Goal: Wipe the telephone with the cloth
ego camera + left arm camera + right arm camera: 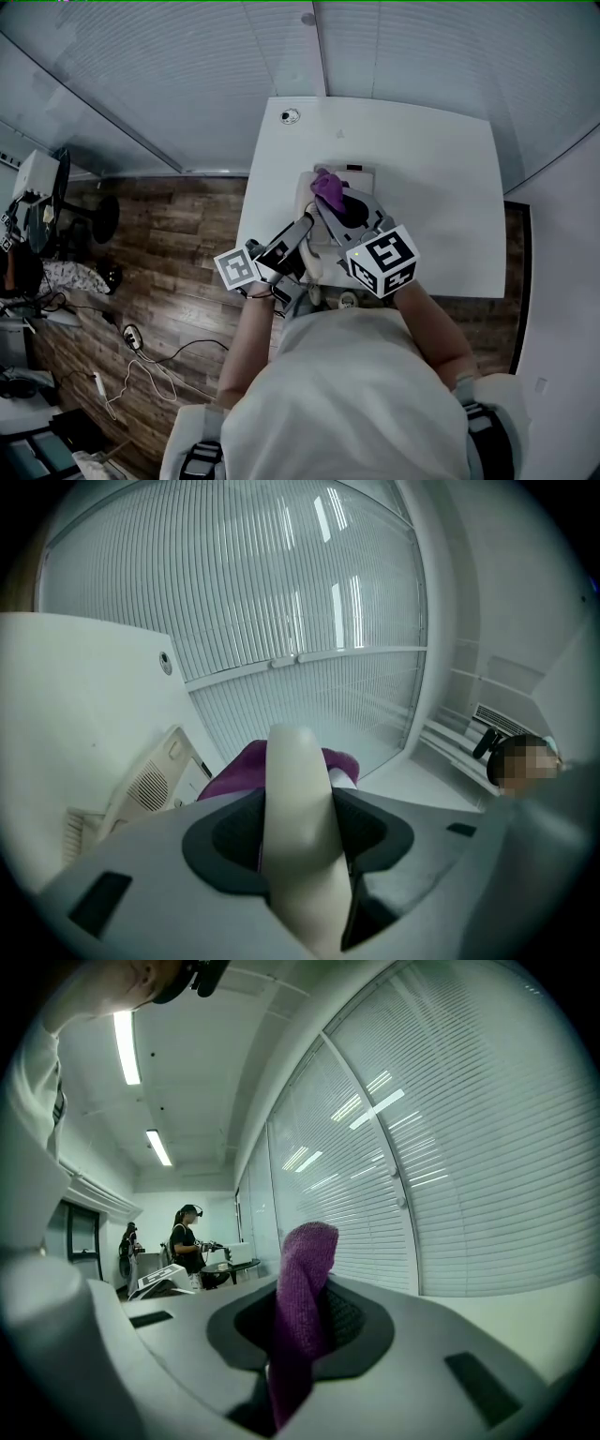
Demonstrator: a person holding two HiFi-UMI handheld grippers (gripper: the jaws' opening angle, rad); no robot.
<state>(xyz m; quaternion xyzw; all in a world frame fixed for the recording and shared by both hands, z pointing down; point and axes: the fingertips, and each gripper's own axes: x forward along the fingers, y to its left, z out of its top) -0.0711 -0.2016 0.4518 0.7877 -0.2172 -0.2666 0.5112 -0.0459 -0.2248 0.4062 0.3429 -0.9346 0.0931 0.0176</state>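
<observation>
Grip check: handset and cloth

Noted left gripper [298, 834] clamped wide around cream handset [296, 780], just beside telephone base [148, 782] on white table [441, 187]. Noted right gripper [302, 1335] pinched narrow on purple cloth [306, 1269], bunched over base, directly behind handset's tip.

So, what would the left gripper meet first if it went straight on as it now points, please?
Probably the purple cloth, bunched just beyond the handset that the left gripper holds; behind it only window blinds show, though depth is unclear.

Rough-knit cloth [305, 1279], smooth plastic handset [298, 808]
</observation>
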